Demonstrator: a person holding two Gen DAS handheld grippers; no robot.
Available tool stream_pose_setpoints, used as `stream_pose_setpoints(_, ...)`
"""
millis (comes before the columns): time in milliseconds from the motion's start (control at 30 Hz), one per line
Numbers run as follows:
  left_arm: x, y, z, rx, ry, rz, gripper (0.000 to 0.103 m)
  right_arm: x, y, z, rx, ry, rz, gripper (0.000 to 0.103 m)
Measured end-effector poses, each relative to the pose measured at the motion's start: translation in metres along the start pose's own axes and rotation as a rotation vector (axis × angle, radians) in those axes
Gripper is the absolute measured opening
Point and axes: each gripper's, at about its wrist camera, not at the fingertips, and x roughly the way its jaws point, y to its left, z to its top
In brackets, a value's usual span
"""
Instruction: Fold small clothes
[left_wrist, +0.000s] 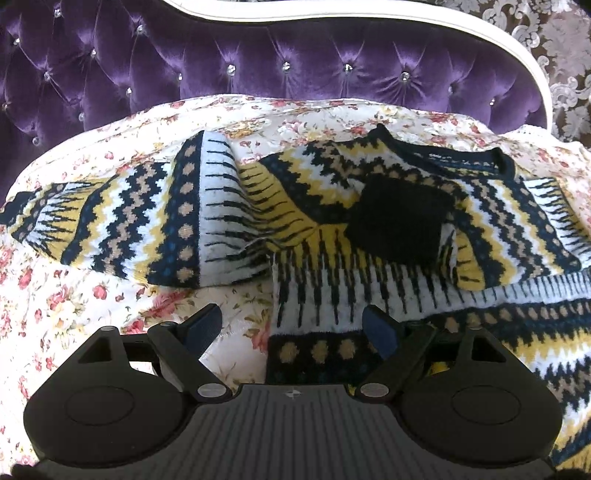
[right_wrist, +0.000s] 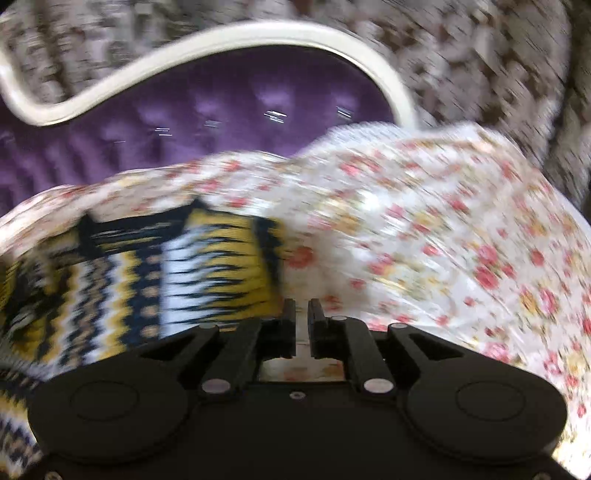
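A home bedroom is showing: a tufted purple velvet headboard (left_wrist: 258, 70) is rising across the frame's top, a rose-printed floral bedspread (left_wrist: 74, 295) lying below, damask wallpaper (left_wrist: 554, 44) at upper right.

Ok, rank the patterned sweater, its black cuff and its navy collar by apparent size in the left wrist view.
1. patterned sweater, spread across the floral bedspread
2. black cuff
3. navy collar, a thin band

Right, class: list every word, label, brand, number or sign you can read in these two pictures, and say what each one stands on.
None can be read.
Navy, yellow and white zigzag knitted sweater: pattern only; a pale mark inside its collar is too small to read.
Left tongs: a small round emblem on the black body, no letters.
Right wrist view: too blurred to show any text.
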Motion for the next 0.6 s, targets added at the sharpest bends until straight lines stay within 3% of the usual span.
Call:
stream_pose_setpoints(33, 0.0, -0.001, -0.001, 0.01, 0.0, 0.006, 0.083, -0.003, 0.008, -0.001, -0.034, -0.007, 0.008, 0.031)
stream_pose_setpoints(67, 0.001, -0.003, -0.002, 0.019, 0.003, 0.008, 0.083, -0.005, 0.016, -0.004, -0.072, -0.012, 0.01, 0.048)
stream_pose_setpoints(100, 0.002, -0.003, -0.002, 0.026, 0.001, 0.011, 0.083, -0.007, 0.024, -0.007, -0.118, -0.018, 0.009, 0.058)
stream_pose_setpoints(233, 0.003, -0.002, -0.003, 0.026, -0.003, 0.007, 0.083, -0.007, 0.048, -0.023, -0.272, -0.002, -0.015, 0.059)
stream_pose_setpoints(367, 0.003, -0.002, -0.004, 0.032, -0.006, 0.011, 0.084, 0.004, 0.058, -0.033, -0.344, 0.03, -0.05, 0.059)
stream_pose_setpoints(500, 0.004, -0.002, -0.004, 0.035, -0.01, 0.013, 0.084, 0.021, 0.053, -0.031, -0.287, 0.048, -0.074, 0.059)
stream_pose_setpoints(600, 0.004, -0.002, -0.005, 0.036, -0.01, 0.008, 0.084, 0.027, 0.035, -0.024, -0.159, 0.023, -0.116, 0.057)
